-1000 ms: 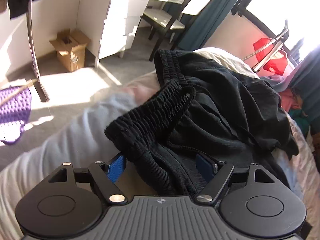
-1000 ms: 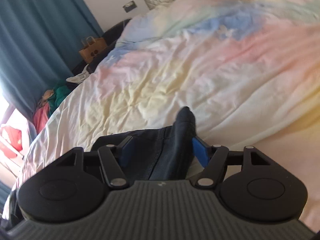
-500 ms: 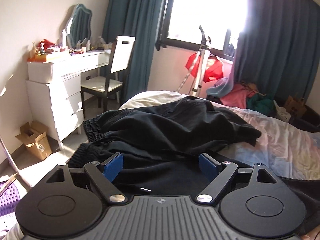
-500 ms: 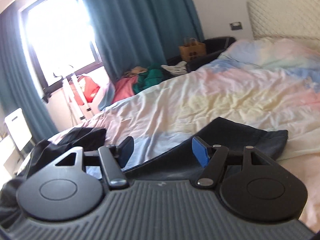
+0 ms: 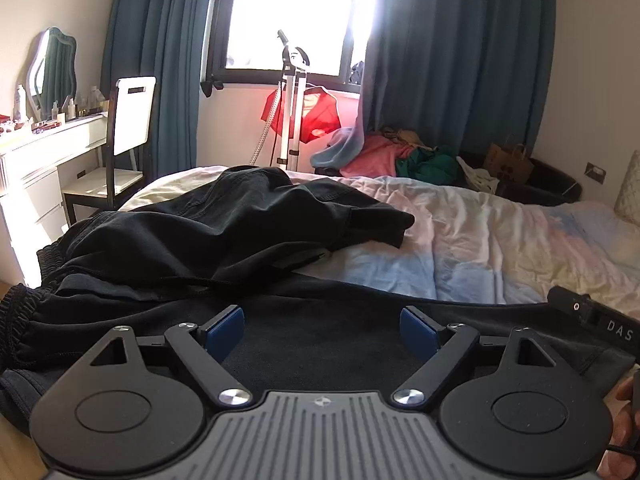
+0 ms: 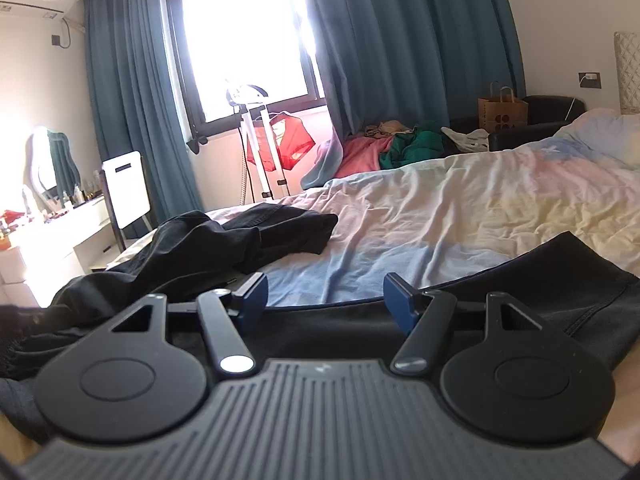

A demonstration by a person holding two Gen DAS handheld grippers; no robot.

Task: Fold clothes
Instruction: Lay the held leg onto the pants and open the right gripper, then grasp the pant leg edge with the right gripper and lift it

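Since the frame a second ago, both of my grippers have let go of the black trousers [image 5: 224, 232] and pulled back to a low, level view across the bed [image 5: 500, 248]. My left gripper [image 5: 322, 330] stands with its blue pads spread wide and nothing between them, just above the dark cloth spread at the near edge of the bed. My right gripper [image 6: 324, 296] is likewise spread wide and empty, over the same flat stretch of cloth. I see the trousers lying on the pastel duvet along the near edge: one leg runs flat toward the right, its hem [image 6: 600, 292] near the right end, while the other leg is bunched in a heap toward the far left corner of the bed. The elastic waistband [image 5: 18, 316] sits at the left end in the left wrist view. Beyond the far edge of the bed I note a garment steamer stand [image 5: 290, 120] with a red garment [image 5: 320, 116], a pile of coloured clothes [image 6: 400, 144], a paper bag [image 6: 502, 114], and teal curtains [image 6: 400, 40] at the window. A white chair [image 5: 132, 120] stands by the dresser [image 5: 48, 140].
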